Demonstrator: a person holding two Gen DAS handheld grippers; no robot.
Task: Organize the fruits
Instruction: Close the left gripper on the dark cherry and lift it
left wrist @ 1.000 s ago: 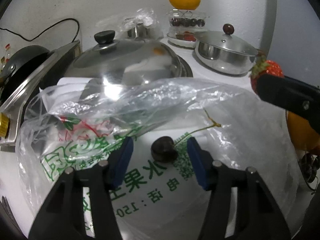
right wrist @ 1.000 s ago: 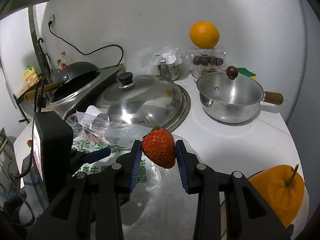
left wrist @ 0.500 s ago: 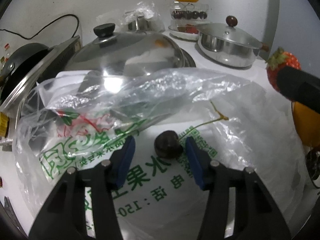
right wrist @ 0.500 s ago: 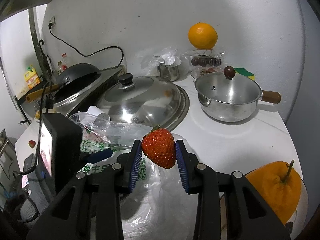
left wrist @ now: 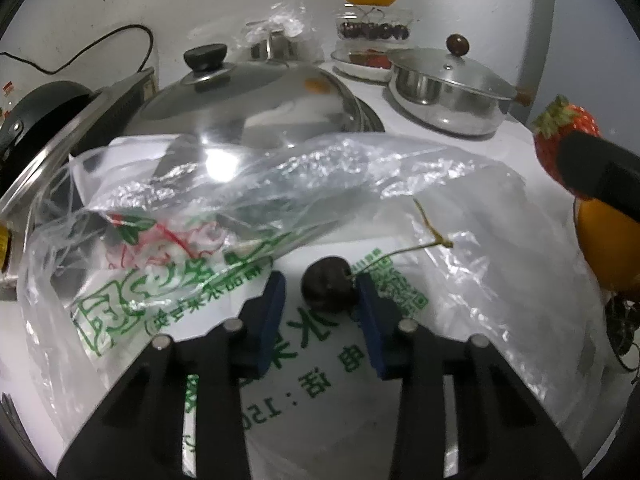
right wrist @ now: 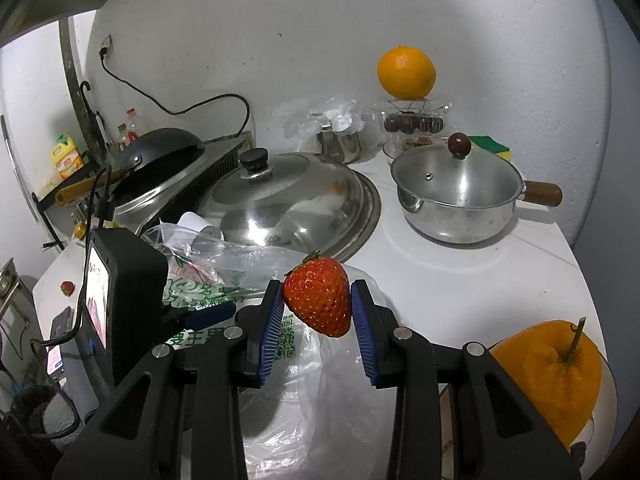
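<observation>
Biggest fruit first: the stemmed orange [right wrist: 554, 376] sits low at the right edge of the white counter [right wrist: 460, 272], near the right tongs. It looks heavy and firm, likely too broad for these pads, so I'd judge it needs a wide bite across its middle. A second, round orange [right wrist: 406, 73] perches on top of the clear cherry box [right wrist: 414, 122] against the back wall, well apart from both tools.

Next down, the printed plastic bag [left wrist: 248, 312] lies spread over the counter: thin, crinkly, slippery, and probably ready to slide or bunch under anything pressed onto it.

Now the strawberry [right wrist: 318, 300]. The right gripper [right wrist: 318, 322] has it pinched across its flanks, clear of the counter, leafy cap up and to the left. It is soft and bruises easily, so a gentle squeeze on the firmer shoulders is my call, never the tip.

Smallest of all, the dark cherry [left wrist: 329, 289] rests on the bag between the blue pads of the left gripper [left wrist: 320, 312], whose jaws are closing. The right pad touches its side; a gap remains at the left pad [left wrist: 269, 308]. It is round, smooth and light, liable to squirt out, so take the body square on and leave the thin stem [left wrist: 400, 251] alone.
</observation>
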